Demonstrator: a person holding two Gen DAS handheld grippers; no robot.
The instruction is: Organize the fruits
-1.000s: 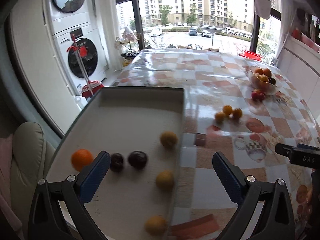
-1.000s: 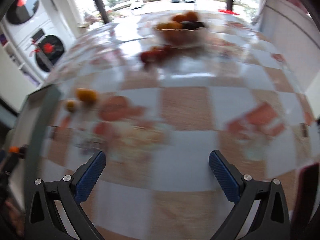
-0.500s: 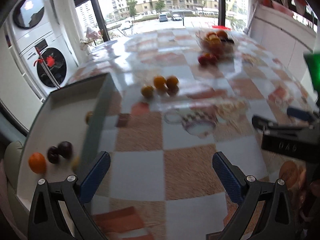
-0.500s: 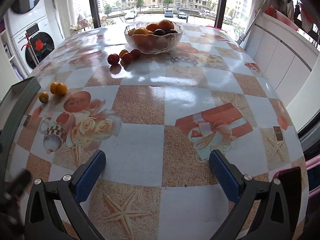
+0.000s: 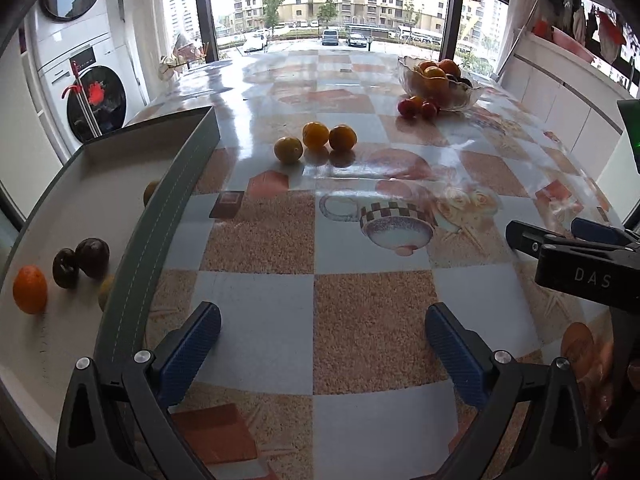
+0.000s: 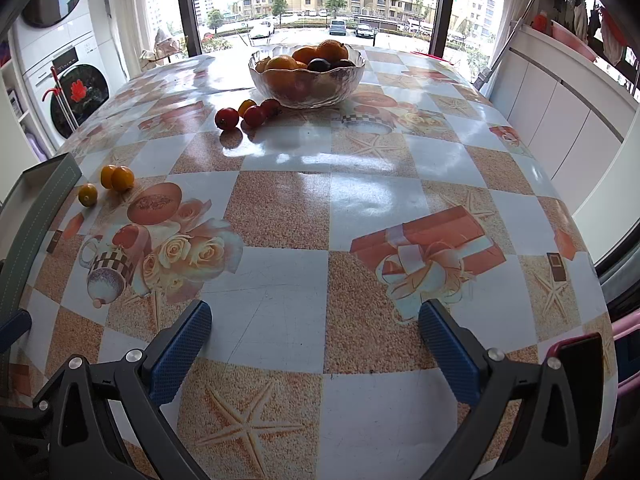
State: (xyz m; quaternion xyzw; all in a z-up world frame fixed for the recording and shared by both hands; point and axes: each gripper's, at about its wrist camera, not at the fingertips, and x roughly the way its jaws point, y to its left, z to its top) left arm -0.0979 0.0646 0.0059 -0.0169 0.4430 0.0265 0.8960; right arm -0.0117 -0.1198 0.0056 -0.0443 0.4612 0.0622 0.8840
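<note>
Three yellow-orange fruits (image 5: 316, 140) lie together on the table, also in the right wrist view (image 6: 110, 182). Small red fruits (image 6: 248, 114) lie beside a glass bowl (image 6: 308, 92) full of fruit at the far side; the bowl also shows in the left wrist view (image 5: 440, 88). A grey tray (image 5: 168, 216) on the left holds an orange (image 5: 29, 289), two dark fruits (image 5: 82, 260) and yellowish ones partly hidden by its wall. My left gripper (image 5: 322, 346) is open and empty above the table beside the tray. My right gripper (image 6: 316, 340) is open and empty over the near table.
The table (image 6: 360, 184) has a glossy checked cloth with printed pictures. The right gripper's body (image 5: 576, 256) shows at the right of the left wrist view. Washing machines (image 5: 80, 80) stand to the left, white cabinets (image 6: 560, 120) to the right.
The left gripper has swung right, from over the tray to over the table beside it. The right view has steadied facing the bowl. Both grippers stay open.
</note>
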